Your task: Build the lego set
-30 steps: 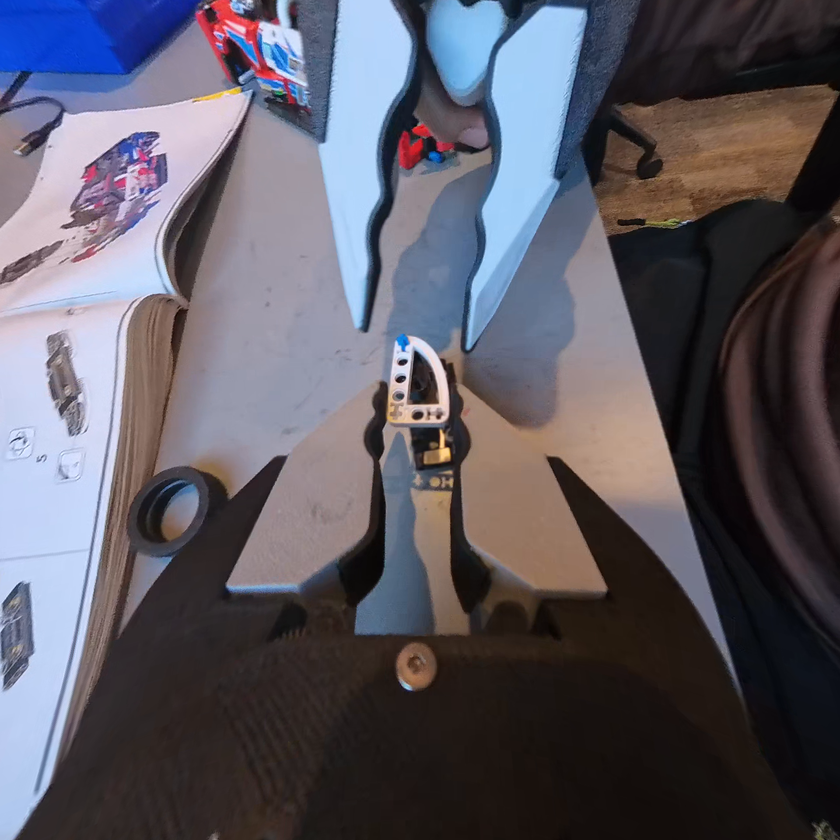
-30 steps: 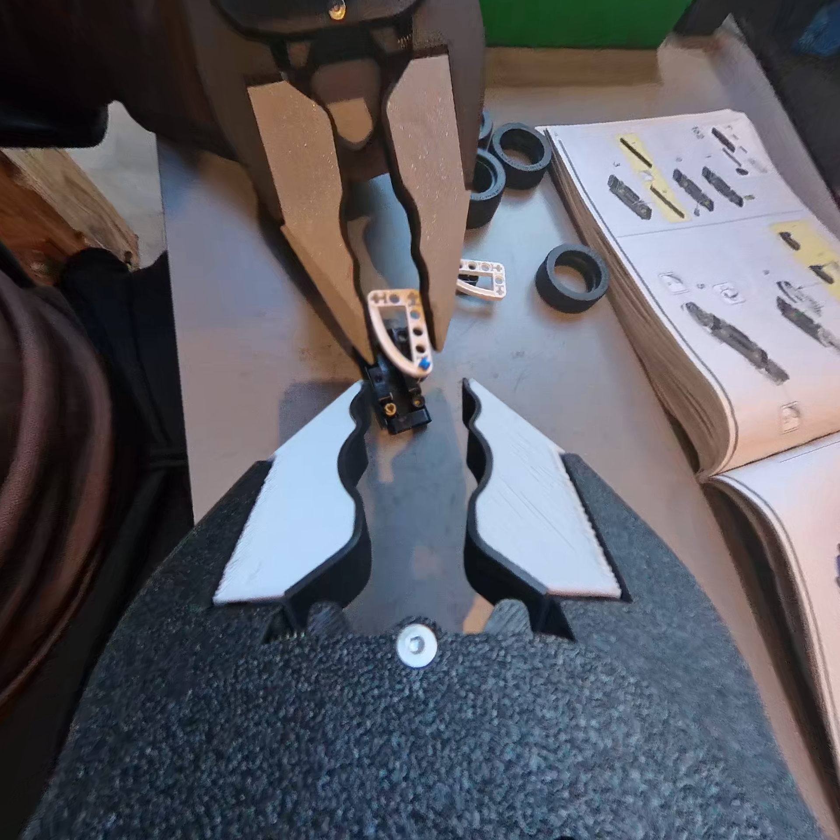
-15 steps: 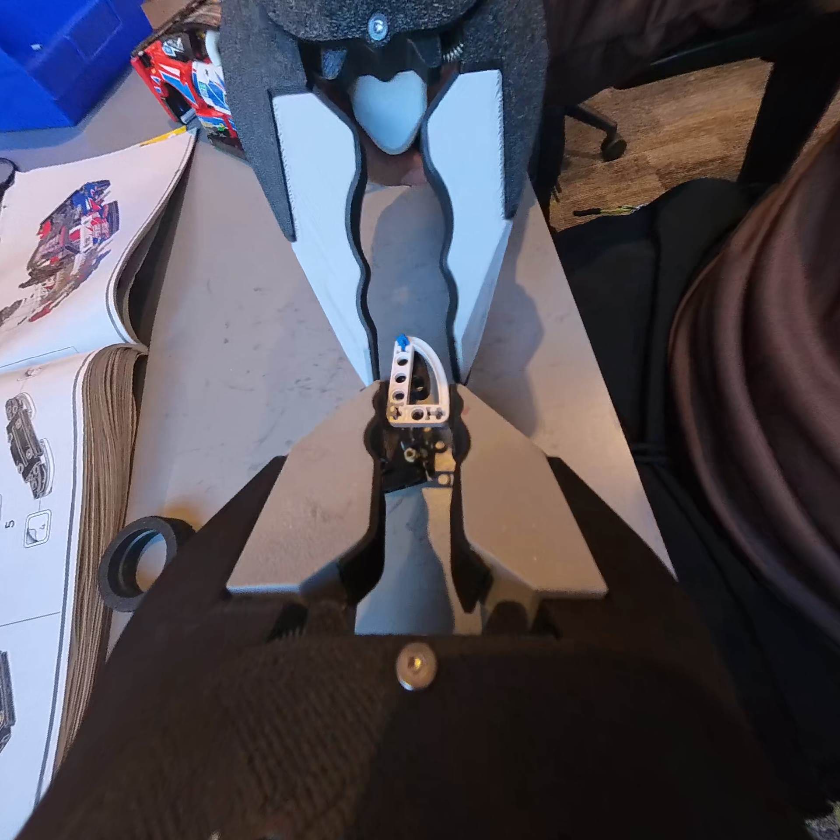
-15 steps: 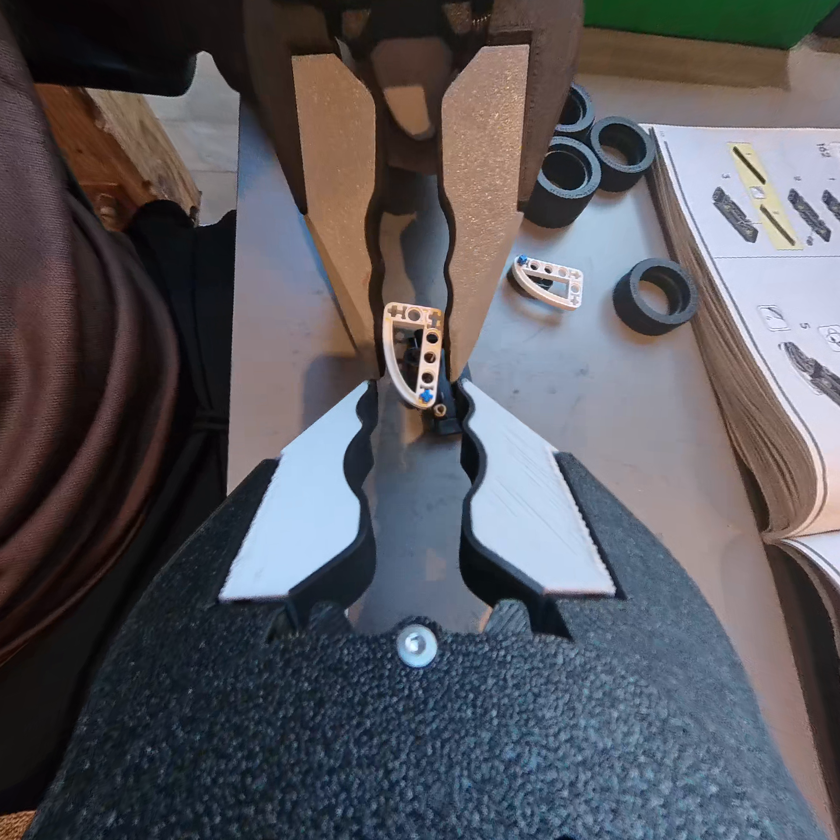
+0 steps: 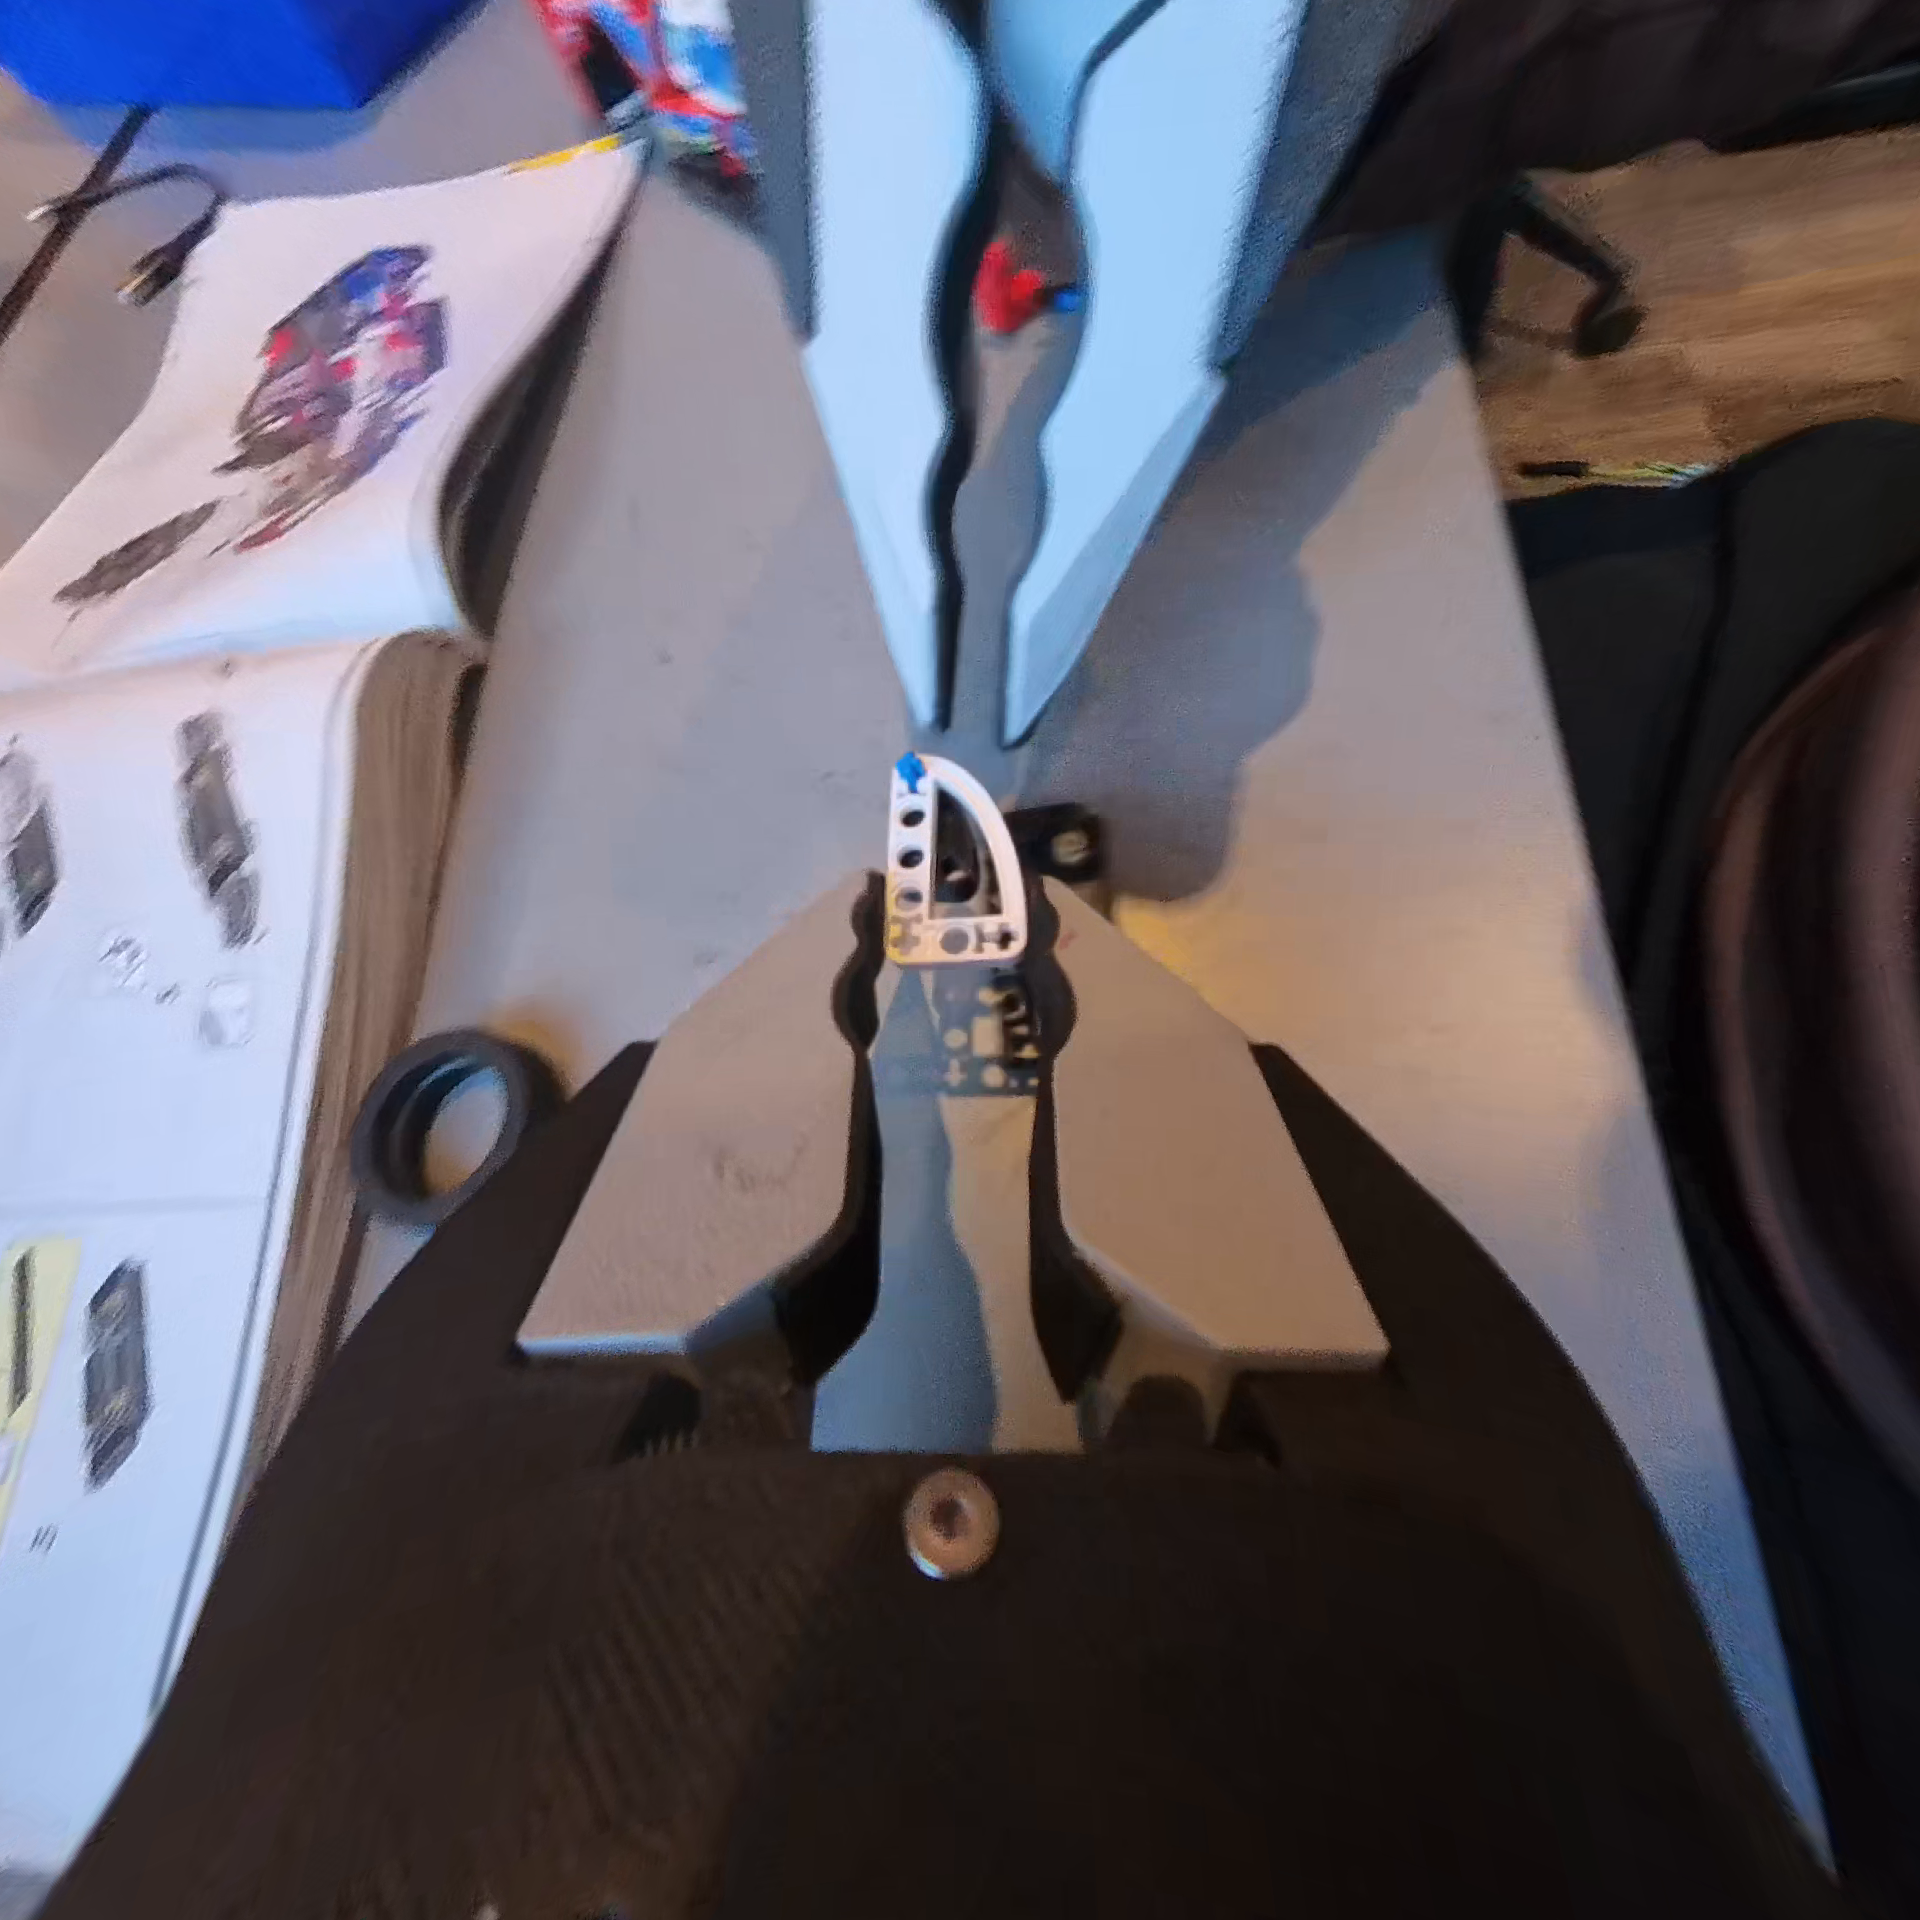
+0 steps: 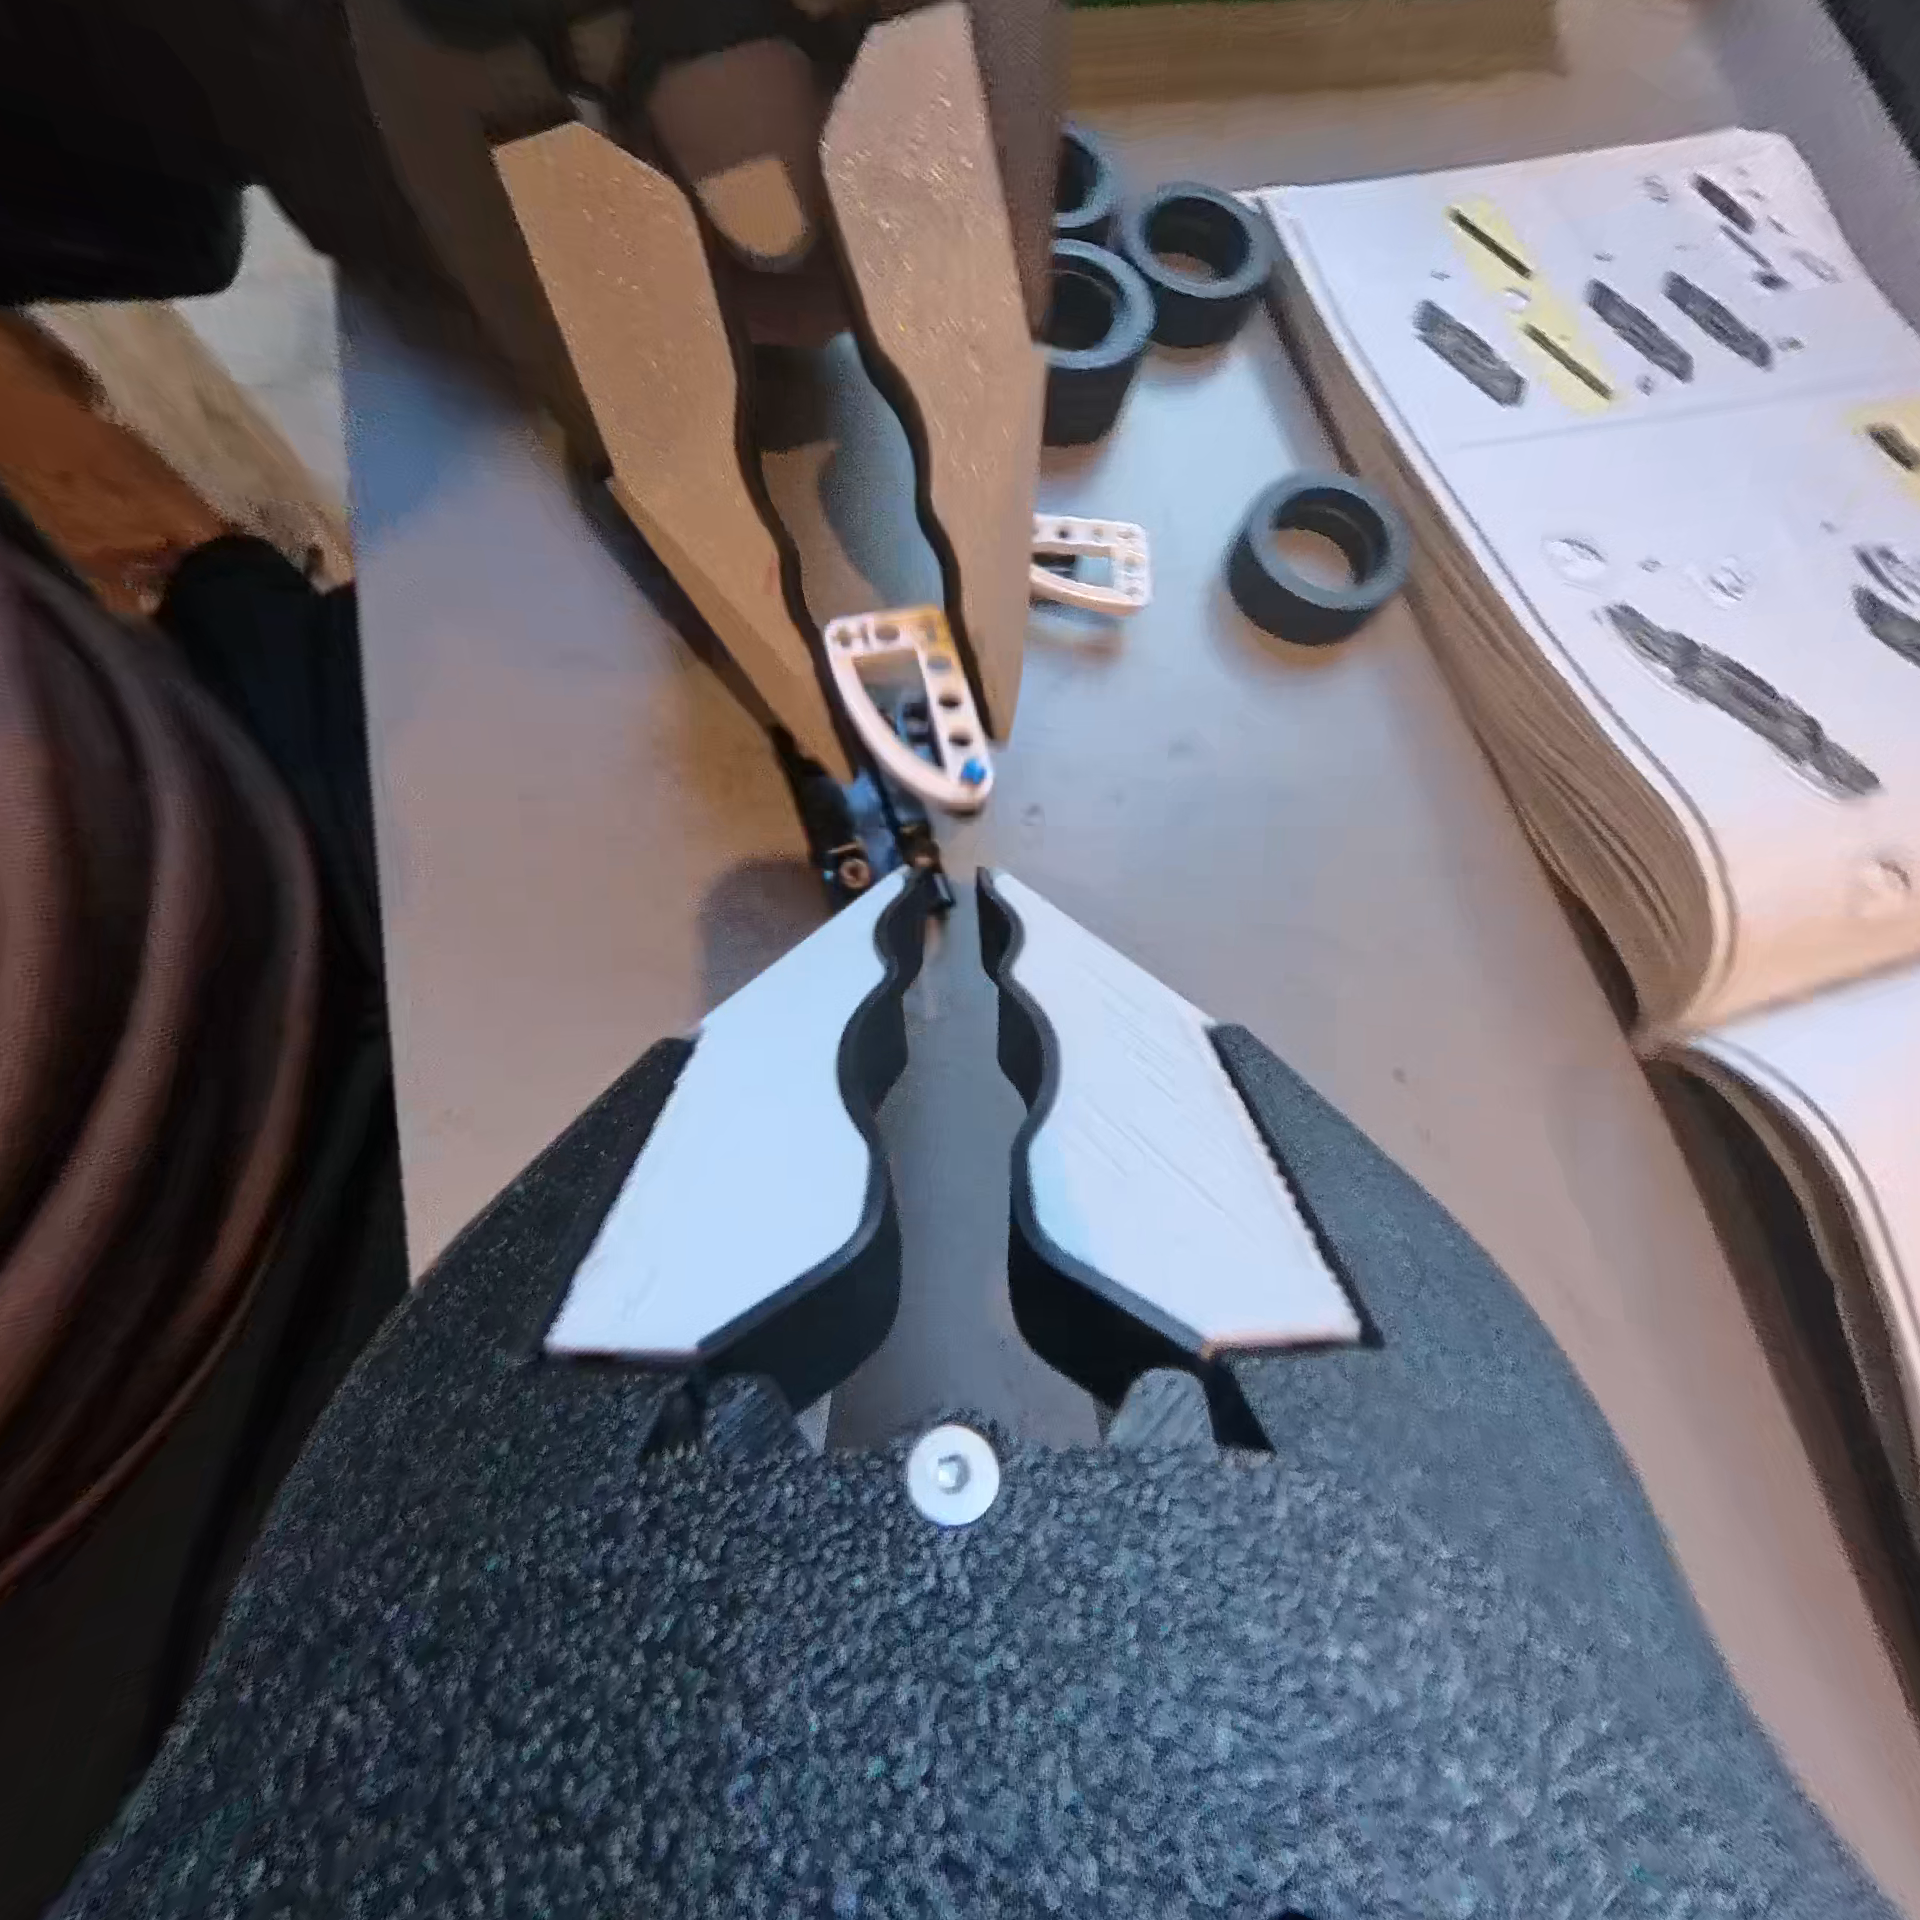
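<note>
While the left tool (image 5: 956, 914) pinches the white curved piece (image 5: 954, 868) upright, the right tool (image 6: 951, 883) faces it, nearly closed, empty.

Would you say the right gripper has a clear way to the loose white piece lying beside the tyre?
Probably not directly: the left gripper stands between the right gripper and the loose white piece.

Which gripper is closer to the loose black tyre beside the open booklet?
Left. The left gripper sits just beside the tyre, gripping the lego assembly; the right gripper is farther beyond.

Tyre (image 5: 442, 1127) beside manual (image 5: 177, 935)
</note>
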`<action>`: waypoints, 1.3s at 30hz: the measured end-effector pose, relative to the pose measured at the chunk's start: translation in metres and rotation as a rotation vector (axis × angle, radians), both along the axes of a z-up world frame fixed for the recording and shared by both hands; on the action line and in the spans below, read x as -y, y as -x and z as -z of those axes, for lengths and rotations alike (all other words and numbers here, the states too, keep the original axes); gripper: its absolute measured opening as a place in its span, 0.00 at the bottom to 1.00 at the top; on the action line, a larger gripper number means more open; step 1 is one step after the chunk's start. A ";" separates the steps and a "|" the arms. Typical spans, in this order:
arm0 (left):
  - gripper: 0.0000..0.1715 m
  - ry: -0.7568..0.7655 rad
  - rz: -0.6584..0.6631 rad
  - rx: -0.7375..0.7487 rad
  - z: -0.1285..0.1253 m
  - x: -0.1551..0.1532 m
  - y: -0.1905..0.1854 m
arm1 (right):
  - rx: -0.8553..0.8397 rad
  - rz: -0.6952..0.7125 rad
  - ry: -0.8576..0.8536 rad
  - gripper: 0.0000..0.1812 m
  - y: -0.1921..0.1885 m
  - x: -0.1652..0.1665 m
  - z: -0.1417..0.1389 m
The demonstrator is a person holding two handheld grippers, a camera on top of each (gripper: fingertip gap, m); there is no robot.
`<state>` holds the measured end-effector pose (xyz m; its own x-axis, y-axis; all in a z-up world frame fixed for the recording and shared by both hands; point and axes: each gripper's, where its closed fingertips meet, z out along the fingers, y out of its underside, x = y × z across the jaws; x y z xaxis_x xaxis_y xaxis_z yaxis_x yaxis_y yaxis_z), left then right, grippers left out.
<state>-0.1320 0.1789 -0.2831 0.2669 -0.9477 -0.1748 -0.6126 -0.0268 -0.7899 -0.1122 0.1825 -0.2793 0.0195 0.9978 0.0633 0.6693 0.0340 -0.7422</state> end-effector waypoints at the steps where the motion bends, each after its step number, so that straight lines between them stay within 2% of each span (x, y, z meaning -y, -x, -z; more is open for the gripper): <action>1: 0.14 0.011 -0.049 0.017 -0.002 -0.008 0.006 | 0.000 0.026 0.049 0.08 -0.004 -0.003 -0.001; 4: 0.14 0.084 -0.115 0.112 -0.013 -0.020 0.017 | -0.001 0.029 0.167 0.21 -0.011 0.000 -0.002; 7: 0.14 0.110 -0.083 0.158 -0.019 -0.014 0.013 | 0.006 0.014 0.094 0.21 -0.008 0.001 -0.003; 12: 0.14 0.042 0.106 0.045 -0.005 0.019 -0.008 | 0.005 -0.055 0.044 0.19 0.001 0.016 -0.005; 16: 0.14 0.009 0.144 -0.021 0.006 0.026 -0.013 | -0.007 -0.092 0.054 0.20 0.007 0.025 -0.005; 21: 0.14 0.032 0.149 0.033 -0.003 0.028 -0.015 | 0.009 -0.116 0.029 0.15 0.010 0.030 0.001; 26: 0.14 0.008 0.152 -0.015 0.005 0.029 -0.015 | -0.007 -0.132 0.024 0.11 0.011 0.032 -0.001; 30: 0.14 -0.007 0.154 -0.041 0.009 0.029 -0.016 | -0.055 -0.135 0.091 0.14 0.012 0.035 -0.008; 31: 0.14 -0.010 0.155 -0.034 0.007 0.029 -0.017 | -0.050 -0.132 0.087 0.11 0.012 0.034 -0.007; 35: 0.14 -0.005 0.158 -0.015 0.004 0.030 -0.018 | -0.028 -0.143 0.054 0.09 0.013 0.036 -0.001; 38: 0.14 -0.008 0.140 -0.029 0.007 0.027 -0.016 | -0.048 -0.154 0.035 0.00 0.013 0.037 -0.006; 39: 0.14 -0.006 0.141 -0.029 0.007 0.027 -0.016 | -0.057 -0.149 0.032 0.00 0.013 0.035 -0.008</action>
